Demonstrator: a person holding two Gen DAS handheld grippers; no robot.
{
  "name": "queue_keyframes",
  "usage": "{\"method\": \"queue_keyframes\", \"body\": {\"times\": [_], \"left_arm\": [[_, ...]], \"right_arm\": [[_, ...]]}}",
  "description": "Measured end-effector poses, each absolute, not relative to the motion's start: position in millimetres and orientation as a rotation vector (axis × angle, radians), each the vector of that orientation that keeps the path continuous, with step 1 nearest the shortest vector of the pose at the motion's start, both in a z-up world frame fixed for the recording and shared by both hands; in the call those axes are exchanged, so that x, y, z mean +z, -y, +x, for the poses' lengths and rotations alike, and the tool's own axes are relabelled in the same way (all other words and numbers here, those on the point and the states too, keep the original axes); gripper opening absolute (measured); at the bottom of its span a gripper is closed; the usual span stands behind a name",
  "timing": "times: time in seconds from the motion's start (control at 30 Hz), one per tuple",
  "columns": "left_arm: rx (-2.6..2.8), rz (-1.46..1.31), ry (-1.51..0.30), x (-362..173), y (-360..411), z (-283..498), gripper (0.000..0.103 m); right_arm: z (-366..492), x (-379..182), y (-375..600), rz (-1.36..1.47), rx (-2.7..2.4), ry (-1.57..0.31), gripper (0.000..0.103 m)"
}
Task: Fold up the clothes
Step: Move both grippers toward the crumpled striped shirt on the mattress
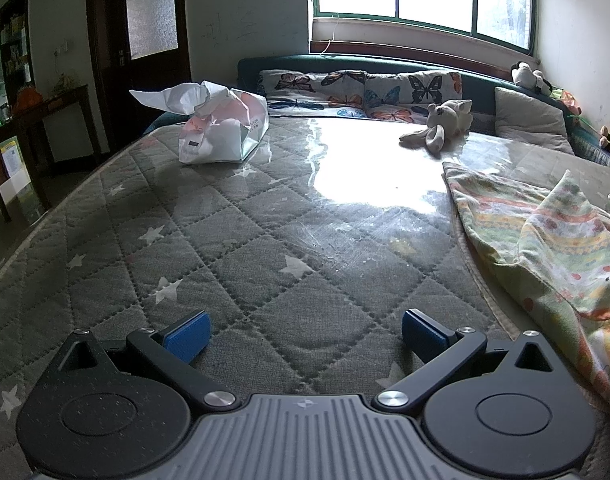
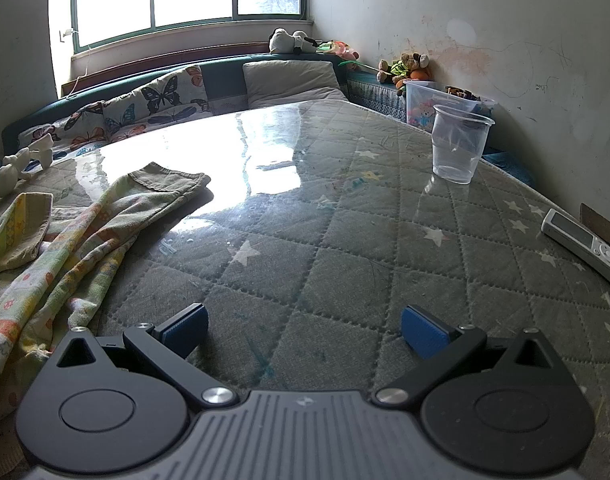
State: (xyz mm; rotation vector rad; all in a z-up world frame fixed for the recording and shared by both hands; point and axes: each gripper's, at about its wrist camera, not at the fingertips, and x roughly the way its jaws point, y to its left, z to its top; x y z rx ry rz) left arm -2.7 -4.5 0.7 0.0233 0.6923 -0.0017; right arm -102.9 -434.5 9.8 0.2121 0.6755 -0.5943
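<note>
Your left gripper: fingers spread wide, nothing between, over quilted mattress. Right gripper: same, spread, empty. Garment, pastel print, lies crumpled btwn the two: right of your left gripper, left of your right one. Clear plastic cup upright, looks empty. Clear bin behind cup, contents unclear. White paper bag far left, w/ crumpled paper sticking out top.

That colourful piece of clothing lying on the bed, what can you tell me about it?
The garment is soft, worn-looking cloth in pale yellow-green with orange and red printed bands. It lies rumpled and unfolded on the quilted, star-patterned mattress, one sleeve with a plain ribbed cuff stretched toward the window. Neither gripper touches it; nothing else rests on it.
</note>
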Motion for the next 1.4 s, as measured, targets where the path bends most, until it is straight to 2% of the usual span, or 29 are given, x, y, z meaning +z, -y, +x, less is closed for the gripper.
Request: {"method": "queue_keyframes", "body": {"times": [0.73,1.4], "left_arm": [[-0.052,0.047,-0.683,16,57,-39,0.103],[-0.099,0.048,-0.705,17,75,-61,0.103]], "right_arm": [[-117,12,420,0.206,-0.539,-0.681,0.103],[-150,16,382,0.154,-0.419,-0.700,0.103]]}}
